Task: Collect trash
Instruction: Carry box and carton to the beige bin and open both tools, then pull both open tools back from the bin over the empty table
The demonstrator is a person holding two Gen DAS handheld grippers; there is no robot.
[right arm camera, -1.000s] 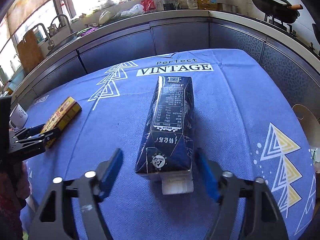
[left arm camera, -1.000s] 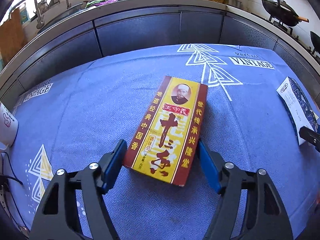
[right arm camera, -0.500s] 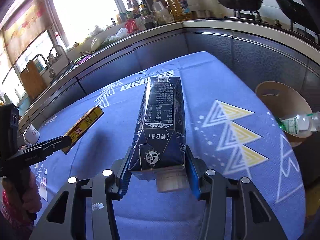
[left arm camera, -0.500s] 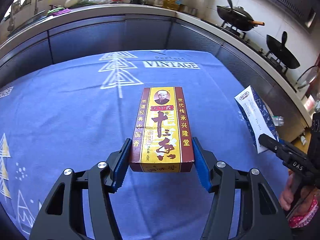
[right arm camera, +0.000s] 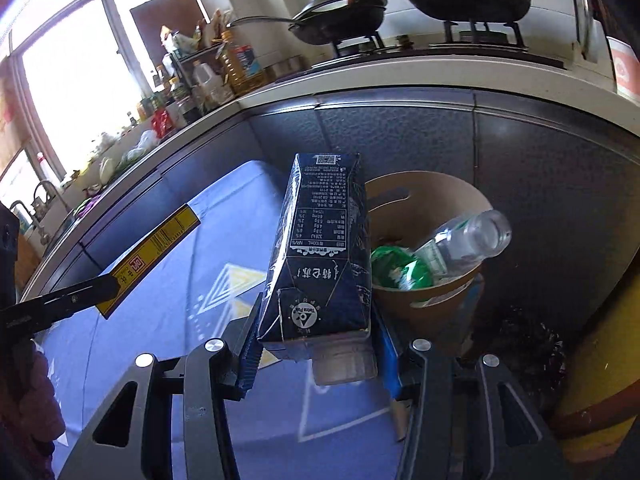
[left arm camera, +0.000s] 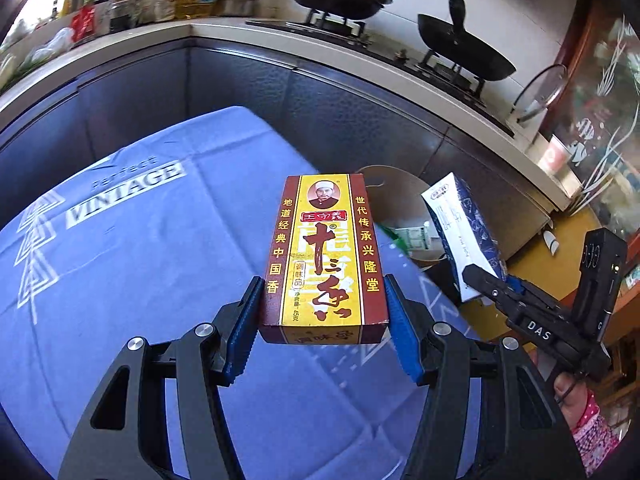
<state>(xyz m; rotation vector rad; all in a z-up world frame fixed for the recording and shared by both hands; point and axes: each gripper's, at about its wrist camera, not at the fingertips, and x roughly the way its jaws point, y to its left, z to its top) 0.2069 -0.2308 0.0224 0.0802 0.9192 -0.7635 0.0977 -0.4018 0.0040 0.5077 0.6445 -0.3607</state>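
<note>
Carrying well means each hand-held gripper stays tight: left hand-held gripper (left arm camera: 322, 322) squeezes the box (left arm camera: 325, 254), right hand-held gripper (right arm camera: 316, 342) squeezes the carton (right arm camera: 320, 248), until over the bin (right arm camera: 448, 300) past the counter (left arm camera: 120, 264) edge.

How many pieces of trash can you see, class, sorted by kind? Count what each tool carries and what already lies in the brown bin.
Cardboard box, yellow and red, in the left tool: 1
Dark blue drink carton, in the right tool: 1
Clear plastic bottle, in the brown bin: 1
Green wrapper, in the bin: 1
Total: 4
</note>
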